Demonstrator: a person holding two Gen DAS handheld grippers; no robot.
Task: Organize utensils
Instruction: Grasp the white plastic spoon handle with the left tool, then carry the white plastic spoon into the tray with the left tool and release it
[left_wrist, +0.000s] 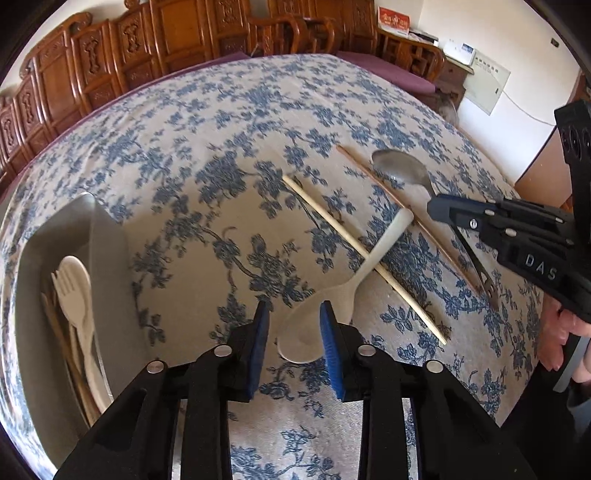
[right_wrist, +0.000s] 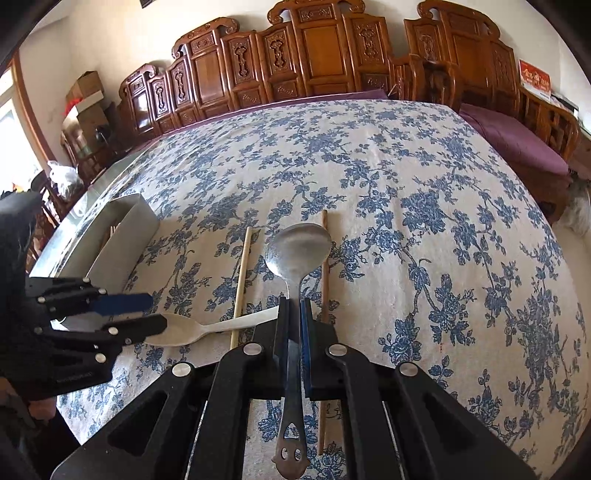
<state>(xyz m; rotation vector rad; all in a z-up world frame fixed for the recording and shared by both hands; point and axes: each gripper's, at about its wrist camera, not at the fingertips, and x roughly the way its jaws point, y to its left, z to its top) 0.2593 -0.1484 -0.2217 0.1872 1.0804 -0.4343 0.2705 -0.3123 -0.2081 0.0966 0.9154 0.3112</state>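
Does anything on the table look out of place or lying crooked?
Yes. The white plastic spoon lies crosswise with its handle resting on top of the pale chopstick, and the two chopsticks lie apart, the darker chopstick nearer the metal spoon.

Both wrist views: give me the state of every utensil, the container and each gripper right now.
Metal spoon: clamped by its handle in the right gripper, shut.
White plastic spoon: on the tablecloth, handle lying across the light chopstick, bowl between the open pads of the left gripper.
Dark chopstick: flat on the cloth.
Grey box: open, holding white spoon and fork and sticks.
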